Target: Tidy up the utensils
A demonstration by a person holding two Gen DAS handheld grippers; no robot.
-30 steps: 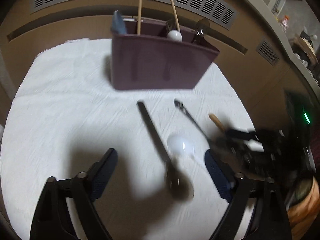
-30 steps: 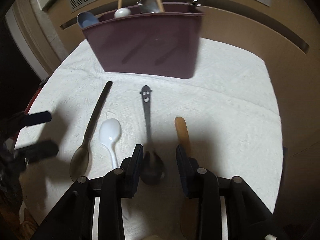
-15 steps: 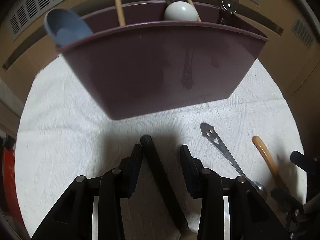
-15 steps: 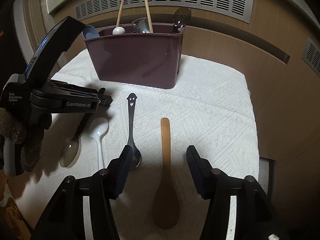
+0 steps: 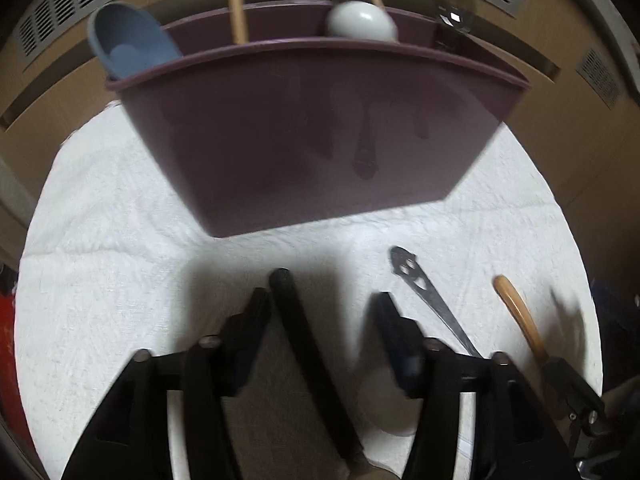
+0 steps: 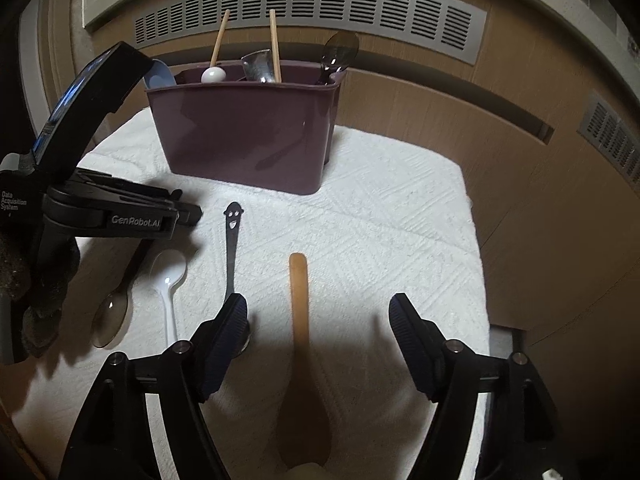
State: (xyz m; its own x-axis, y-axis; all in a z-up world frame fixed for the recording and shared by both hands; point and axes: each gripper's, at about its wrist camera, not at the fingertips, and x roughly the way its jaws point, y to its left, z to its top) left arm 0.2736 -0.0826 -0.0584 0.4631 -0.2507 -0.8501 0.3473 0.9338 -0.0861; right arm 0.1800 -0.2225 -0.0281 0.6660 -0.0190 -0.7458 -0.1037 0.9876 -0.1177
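- The left gripper point(image 5: 320, 306) hangs low over the white cloth point(image 5: 100, 240), its fingers point(image 5: 250, 320) apart with the dark handle of the smoky plastic spoon point(image 5: 304, 332) between them; the left finger sits just beside that handle, but the blur hides whether it touches.
- The right gripper point(image 6: 318, 320) has its fingers point(image 6: 228, 320) spread wide, one on each side of the wooden spoon point(image 6: 299, 300), holding nothing, with open cloth on both sides of the handle.
- Four utensils lie on the cloth roughly side by side, handles toward the caddy: the smoky spoon point(image 6: 116, 300), a white plastic spoon point(image 6: 168, 280), a metal spoon point(image 6: 232, 240) with a smiley face cut into its flat handle end, and the wooden one.
- The metal spoon's bowl is hidden behind the right gripper's left finger.
- The plum plastic caddy point(image 6: 244, 132) stands upright near the far edge of the cloth, smooth and glossy, with rounded corners.
- Standing in it: two wooden sticks point(image 6: 274, 44), a white rounded spoon point(image 6: 213, 75), a blue scoop point(image 5: 128, 46), a dark translucent spoon point(image 6: 338, 54).
- The cloth is textured with woven diamond lines; its right edge drops off close to the tan panel point(image 6: 540, 200).
- A slatted vent point(image 6: 312, 12) runs behind the caddy.
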